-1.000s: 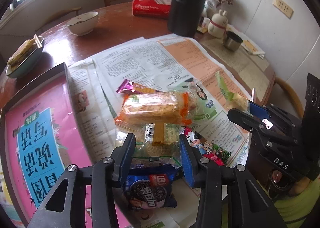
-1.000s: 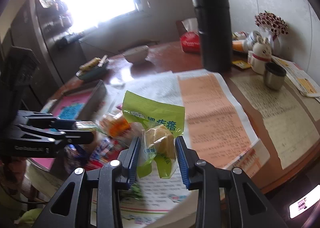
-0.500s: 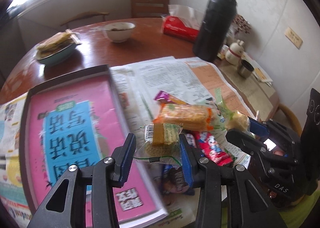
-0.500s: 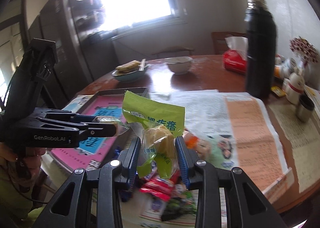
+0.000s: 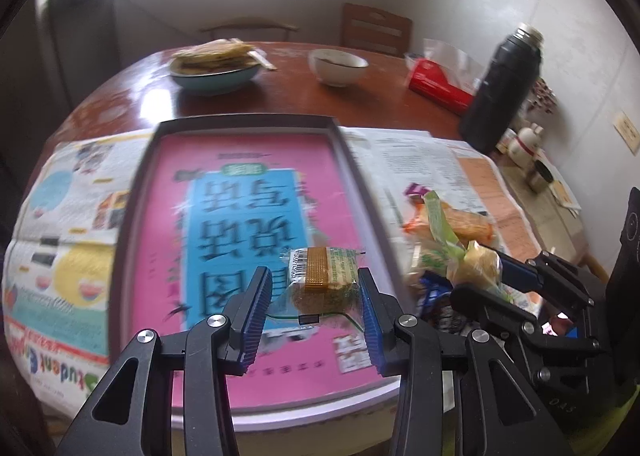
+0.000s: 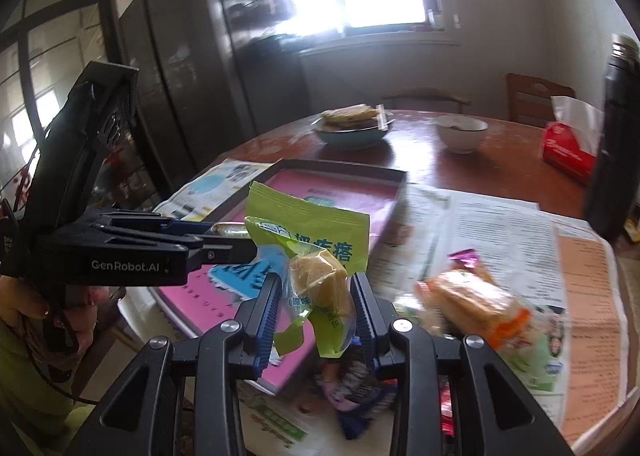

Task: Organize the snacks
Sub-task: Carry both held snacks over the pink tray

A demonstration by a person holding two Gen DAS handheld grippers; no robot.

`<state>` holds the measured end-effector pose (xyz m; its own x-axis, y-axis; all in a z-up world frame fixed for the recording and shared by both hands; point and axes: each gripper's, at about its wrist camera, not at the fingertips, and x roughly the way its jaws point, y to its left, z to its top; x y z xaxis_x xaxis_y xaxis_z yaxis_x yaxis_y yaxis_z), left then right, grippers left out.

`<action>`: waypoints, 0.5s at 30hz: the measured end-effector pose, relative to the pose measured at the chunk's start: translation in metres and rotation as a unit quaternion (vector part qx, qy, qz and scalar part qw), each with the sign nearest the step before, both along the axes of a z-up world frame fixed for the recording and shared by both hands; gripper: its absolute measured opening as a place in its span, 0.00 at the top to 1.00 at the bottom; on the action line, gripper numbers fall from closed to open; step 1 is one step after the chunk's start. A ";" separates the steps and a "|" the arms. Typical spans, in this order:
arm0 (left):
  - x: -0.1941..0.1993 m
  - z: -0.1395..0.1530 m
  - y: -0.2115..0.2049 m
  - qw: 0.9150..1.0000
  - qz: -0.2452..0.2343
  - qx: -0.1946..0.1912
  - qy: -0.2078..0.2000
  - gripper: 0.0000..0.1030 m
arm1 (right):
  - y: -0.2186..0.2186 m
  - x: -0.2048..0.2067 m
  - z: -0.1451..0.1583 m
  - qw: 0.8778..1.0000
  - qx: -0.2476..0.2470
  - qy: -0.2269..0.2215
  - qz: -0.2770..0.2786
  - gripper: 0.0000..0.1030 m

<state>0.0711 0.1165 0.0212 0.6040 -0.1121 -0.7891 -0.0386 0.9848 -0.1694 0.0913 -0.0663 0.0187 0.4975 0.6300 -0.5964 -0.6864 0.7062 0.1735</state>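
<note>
Clear cracker pack [image 5: 322, 276] pinched in left gripper [image 5: 312, 310], jaws narrowed onto it, held above pink tray [image 5: 344, 144]; long axis runs jaw to jaw, barcode end left. Right gripper [image 6: 314, 310] clamps green pastry bag [image 6: 316, 252], upright, crimped top up, over the tray's near corner. Tray sits on newspaper [image 6: 500, 232] on a round wooden table [image 5: 280, 96]; snack pile [image 6: 472, 300] right of tray. Beyond it: plate, bowl, flask [image 5: 504, 88], wall.
</note>
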 end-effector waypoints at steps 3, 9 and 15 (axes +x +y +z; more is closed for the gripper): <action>-0.008 -0.004 0.015 1.000 0.023 0.001 0.003 0.57 | 0.014 -0.001 -0.004 1.000 -0.005 0.006 0.020 0.65; -0.017 -0.014 0.034 0.999 0.051 0.002 0.011 0.57 | 0.040 -0.008 -0.015 0.998 -0.017 0.019 0.053 0.65; -0.020 -0.025 0.044 0.997 0.068 0.006 0.020 0.57 | 0.056 -0.010 -0.028 0.997 -0.032 0.031 0.068 0.65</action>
<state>0.0511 0.1600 -0.0040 0.5801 -0.0214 -0.8142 -0.1785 0.9720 -0.1527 0.0818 -0.0102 -0.0098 0.3705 0.6486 -0.6649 -0.7661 0.6181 0.1761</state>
